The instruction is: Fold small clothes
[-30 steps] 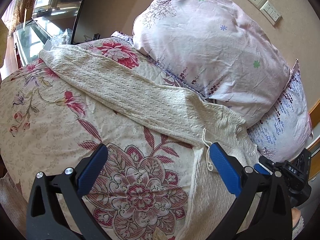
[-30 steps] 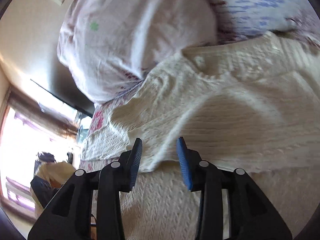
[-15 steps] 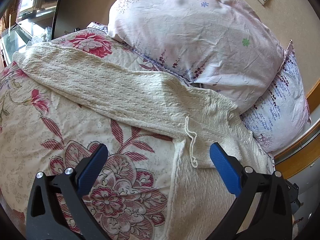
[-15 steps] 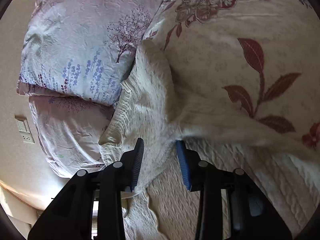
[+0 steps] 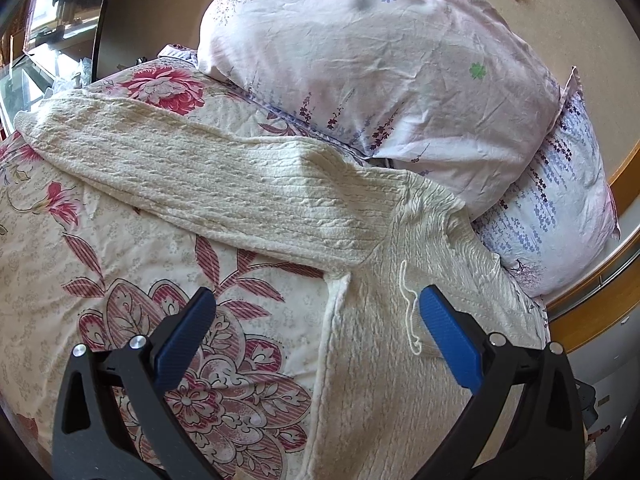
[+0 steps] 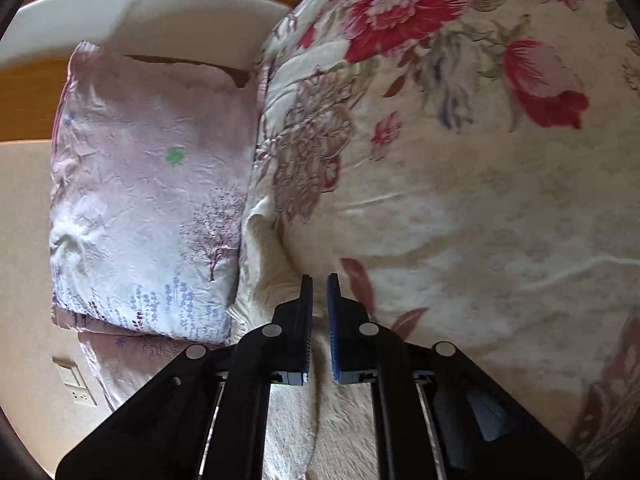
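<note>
A cream cable-knit sweater (image 5: 392, 344) lies on the floral quilt (image 5: 100, 264). One sleeve (image 5: 192, 176) stretches out to the left across the quilt. A loose cream yarn (image 5: 406, 308) lies on the body. My left gripper (image 5: 316, 320) is open and hovers over the sweater's side edge below the armpit, holding nothing. In the right wrist view my right gripper (image 6: 319, 292) is shut on a fold of the sweater (image 6: 276, 272), next to the quilt (image 6: 480, 184). The cream cloth runs down between the fingers.
Two pale pink and lilac pillows (image 5: 372, 64) (image 5: 560, 200) lean against the wall behind the sweater; one shows in the right wrist view (image 6: 148, 200). A wooden headboard (image 5: 600, 280) runs at the right. A glass cabinet (image 5: 32, 60) stands far left.
My right gripper has closed from a narrow gap onto the sweater's edge and swung round toward the quilt. My left gripper has moved right, toward the sweater's body, still open.
</note>
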